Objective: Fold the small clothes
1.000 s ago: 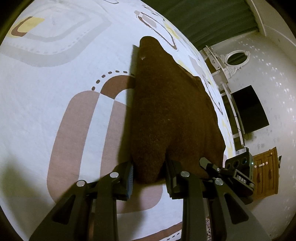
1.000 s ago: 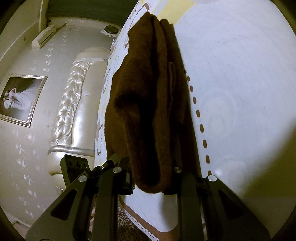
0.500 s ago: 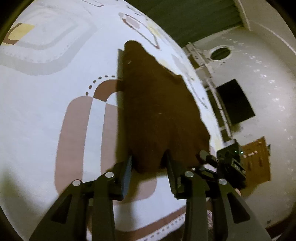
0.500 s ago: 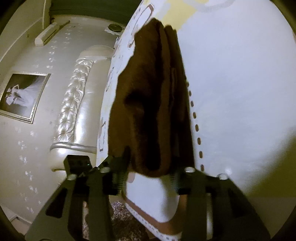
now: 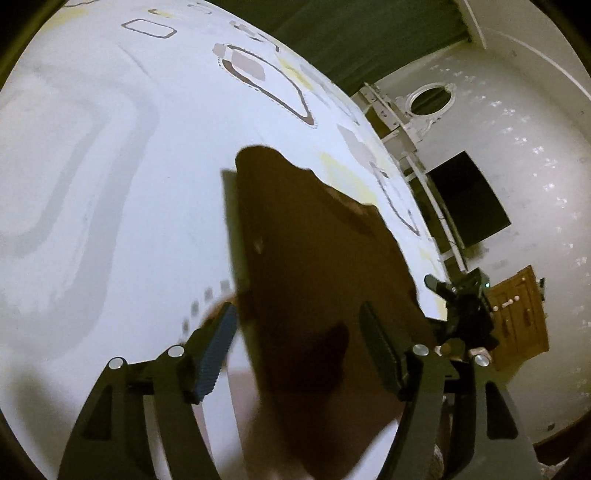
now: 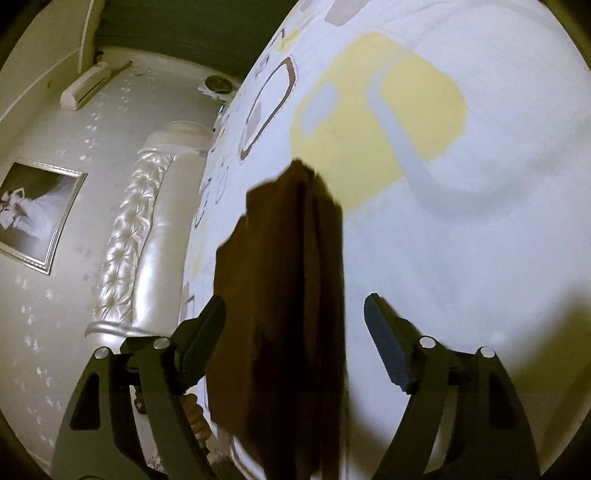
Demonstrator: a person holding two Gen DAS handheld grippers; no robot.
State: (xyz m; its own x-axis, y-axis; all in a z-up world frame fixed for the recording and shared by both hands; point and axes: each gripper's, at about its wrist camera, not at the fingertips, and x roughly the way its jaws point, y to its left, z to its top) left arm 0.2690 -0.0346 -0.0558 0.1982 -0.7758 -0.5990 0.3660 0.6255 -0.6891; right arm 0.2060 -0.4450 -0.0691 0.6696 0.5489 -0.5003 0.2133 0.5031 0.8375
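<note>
Left gripper point(image 5: 299, 332): jaws opening, wide apart, pads off the fabric; the brown cloth point(image 5: 314, 277) runs between them but neither finger clearly presses it, though its near end is blurred. Right gripper point(image 6: 295, 317): same, jaws opening, the cloth point(image 6: 284, 295) sits nearer the left finger point(image 6: 207, 332), maybe brushing it, cannot tell; the right finger point(image 6: 388, 339) is well clear. The cloth is folded into a long narrow stack; layered edges show along its length in the right wrist view. It lies on the bed sheet point(image 5: 110, 184), close to the bed's side edge, its long side roughly parallel to that edge. The far end tapers to an uneven point. The sheet is white with brown, grey and yellow rounded-box prints; a yellow patch point(image 6: 369, 122) sits just past the cloth's far end. In the left wrist view the right gripper point(image 5: 461, 306) shows at the bed edge just beyond the cloth. Off the bed: padded headboard point(image 6: 147, 240), framed picture point(image 6: 33, 218), wall air conditioner point(image 6: 88, 85), dark screen point(image 5: 469, 203), wooden door point(image 5: 517, 310), green curtain point(image 5: 351, 33).
</note>
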